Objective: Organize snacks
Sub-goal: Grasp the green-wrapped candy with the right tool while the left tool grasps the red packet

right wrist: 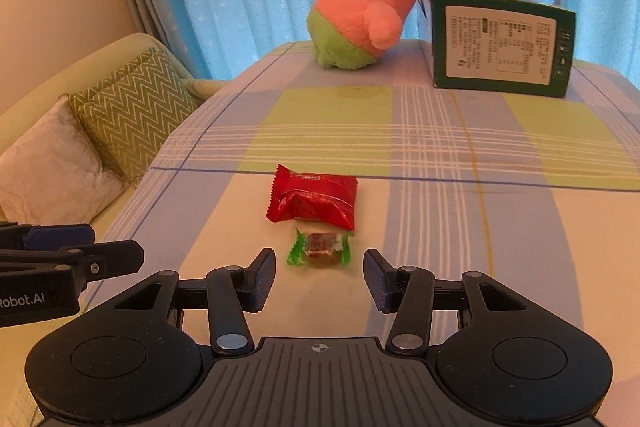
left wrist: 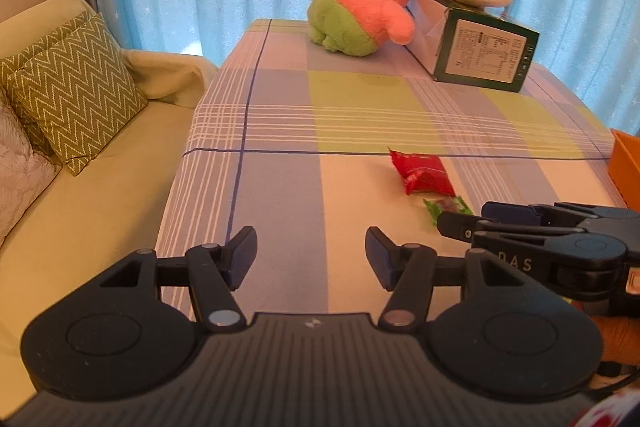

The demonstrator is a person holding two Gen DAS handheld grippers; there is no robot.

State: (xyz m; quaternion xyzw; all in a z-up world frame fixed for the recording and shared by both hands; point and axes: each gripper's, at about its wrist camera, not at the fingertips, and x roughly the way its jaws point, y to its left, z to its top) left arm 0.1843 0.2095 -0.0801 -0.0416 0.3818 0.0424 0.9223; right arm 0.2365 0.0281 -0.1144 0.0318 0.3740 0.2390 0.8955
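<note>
Lying straight ahead of the right gripper [right wrist: 319, 277], the green-wrapped candy [right wrist: 320, 247] sits on the checked tablecloth [right wrist: 440, 211] just beyond the fingertips, its long axis running crosswise, from one finger toward the other, twisted ends pointing at each. The red snack packet [right wrist: 312, 201] lies right behind it, nearly touching. The right gripper's jaws stand spread and empty, wider than the candy. The left gripper [left wrist: 311, 257], also spread with nothing between its fingers, faces bare cloth well left of both snacks, so the right hand is judged better placed. An orange box [left wrist: 626, 167] edge shows at far right.
</note>
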